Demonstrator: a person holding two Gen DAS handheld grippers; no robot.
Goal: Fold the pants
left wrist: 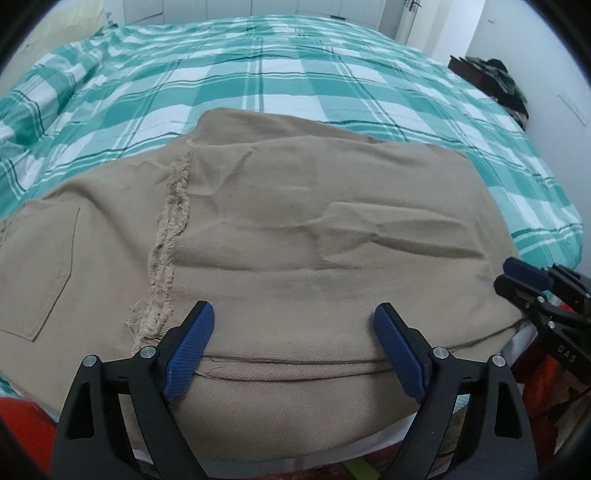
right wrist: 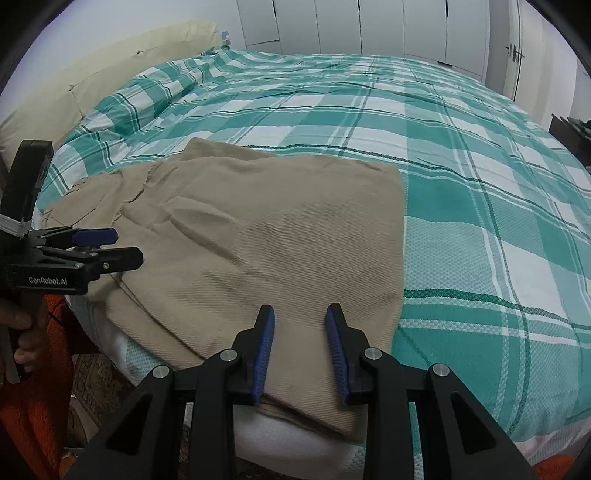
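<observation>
Left claw (left wrist: pixel 293 317) is hovering over the near edge of the pants (left wrist: pixel 280 236), blue pads spread wide, nothing between them. From the right wrist view the same claw (right wrist: pixel 127 245) is showing side-on at the left, fingers pointing across the cloth, with a hand (right wrist: pixel 22 332) gripping its handle below.

Right claw (right wrist: pixel 300 319) is sitting just above the near right part of the pants (right wrist: pixel 280 236), pads parted by a moderate gap, narrower than the left claw's, and holding nothing. In the left wrist view it (left wrist: pixel 517 275) is appearing at the far right edge of the frame, close to the right end of the fabric; whether its tips are touching the cloth cannot be told.

The pants are tan twill, lying folded on the bed (left wrist: pixel 332 74) near the edge closest to the cameras, part of the fabric draping over the mattress edge. A frayed seam (left wrist: pixel 170 240) is running roughly front to back on the left portion, and a patch pocket (left wrist: pixel 40 266) is lying flat left of it. The right edge of the pants is forming a straight line against the teal and white plaid bedcover (right wrist: pixel 461 184).

A cream pillow (right wrist: pixel 110 70) is resting at the bed's far left. Dark clothing (left wrist: pixel 495 81) is piled beyond the far right corner of the bed. White wardrobe doors (right wrist: pixel 369 26) are lining the back wall.
</observation>
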